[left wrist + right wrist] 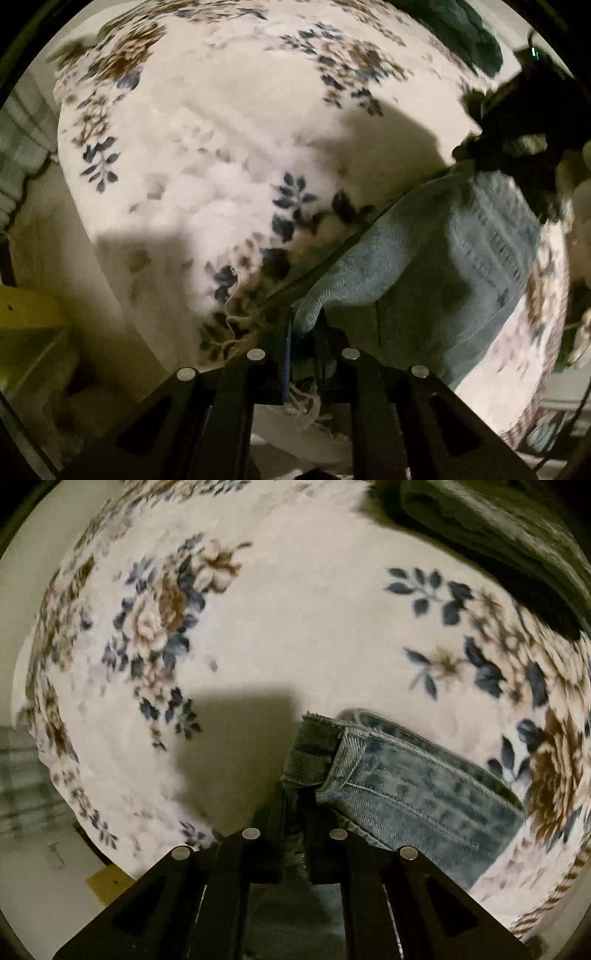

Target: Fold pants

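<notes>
The pants (436, 258), made of light blue denim, are seen held up above a cream blanket (229, 122) printed with blue and brown flowers. In the left wrist view, the left claw (303, 325) is clenched on an edge of the denim, with loose frayed threads hanging down between its dark arms. From that grip the cloth stretches up and to the right, where its far end is gripped by the right claw (476, 151), seen as a dark blurred shape near the right rim. A pale gloved hand (576, 184) is partly visible just behind that dark shape. A shadow of the cloth is cast on the blanket beneath the stretched fabric.

In the right wrist view, the right claw (295, 797) is closed on a thick seamed band of the pants (413, 790), and the folded layers are seen running off to the lower right, over the blanket (295, 620). A square shadow lies on the blanket just left of the grip. A dark green cloth (498, 539) is seen at the upper right corner, resting on the blanket well apart from the pants. Both views are somewhat blurred.
</notes>
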A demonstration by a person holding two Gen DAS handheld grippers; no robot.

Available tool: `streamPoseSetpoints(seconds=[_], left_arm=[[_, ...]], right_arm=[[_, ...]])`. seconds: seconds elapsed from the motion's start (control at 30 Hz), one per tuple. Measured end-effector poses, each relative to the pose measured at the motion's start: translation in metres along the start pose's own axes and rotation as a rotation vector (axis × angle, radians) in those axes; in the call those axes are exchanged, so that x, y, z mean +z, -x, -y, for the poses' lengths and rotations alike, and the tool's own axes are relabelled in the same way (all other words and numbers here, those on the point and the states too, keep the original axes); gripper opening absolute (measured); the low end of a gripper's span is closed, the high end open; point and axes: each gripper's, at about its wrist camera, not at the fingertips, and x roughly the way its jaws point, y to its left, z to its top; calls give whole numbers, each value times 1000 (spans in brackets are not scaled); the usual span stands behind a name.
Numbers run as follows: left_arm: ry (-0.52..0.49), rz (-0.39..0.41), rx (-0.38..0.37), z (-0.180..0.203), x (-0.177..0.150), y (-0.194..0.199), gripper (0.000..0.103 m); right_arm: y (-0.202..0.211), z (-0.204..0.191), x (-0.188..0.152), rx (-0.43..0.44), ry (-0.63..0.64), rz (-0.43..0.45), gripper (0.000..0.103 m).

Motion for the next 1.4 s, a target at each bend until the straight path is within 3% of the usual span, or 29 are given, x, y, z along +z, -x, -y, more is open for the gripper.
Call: streamPoseSetpoints(seconds=[0.07, 0.1, 0.13, 0.17, 0.23, 0.3, 0.43, 0.57, 0.67, 0.77, 0.8, 0.87, 0.93, 1.0, 1.13, 1.2, 1.33, 1.4], left_arm=[[67, 7, -34, -8, -3, 7, 14], [102, 12, -23, -13, -6, 13, 22], [129, 18, -17, -16, -10, 17, 37], [160, 23, -17, -19, -14, 22, 46], [227, 26, -18, -24, -25, 31, 77], [284, 26, -18, -23, -40, 38, 78], [370, -18, -13, -7, -72, 33, 78], [513, -88, -36, 9, -108, 10, 78], [542, -99, 25, 20, -123, -10, 78], [575, -166, 98, 13, -139, -37, 78], [606, -185, 93, 5, -147, -45, 81], [664, -165, 37, -7, -156, -47, 81], [665, -153, 52, -8, -155, -37, 81], [653, -117, 74, -1, -151, -16, 80], [752, -17, -20, 22, -158, 29, 80], [865, 3, -136, 37, -167, 34, 80], [1050, -22, -345, 71, -176, 0, 80], [1158, -24, -410, 84, -181, -25, 80]], right_arm=[[-2, -1, 2, 37, 12, -20, 24], [-2, -1, 1, 70, 24, -40, 37], [-1, -1, 0, 113, 36, -64, 51], [4, 2, -3, 153, 43, -79, 57], [15, 11, -11, 194, 55, -81, 94], [29, 25, -22, 203, 78, -60, 102], [49, 69, -46, 223, 96, -50, 102], [47, 118, -59, 227, 75, -97, 102], [33, 142, -62, 248, 69, -138, 102], [7, 153, -60, 281, 95, -187, 102], [-1, 156, -58, 285, 110, -198, 98], [-14, 164, -47, 226, 142, -156, 72], [-17, 178, -31, 207, 103, -104, 68], [-22, 191, -22, 256, 42, -116, 68], [-19, 184, -38, 346, 142, -181, 71], [-21, 186, -49, 387, 165, -219, 80], [-28, 197, -57, 450, 165, -256, 81], [-31, 196, -56, 463, 172, -253, 82]])
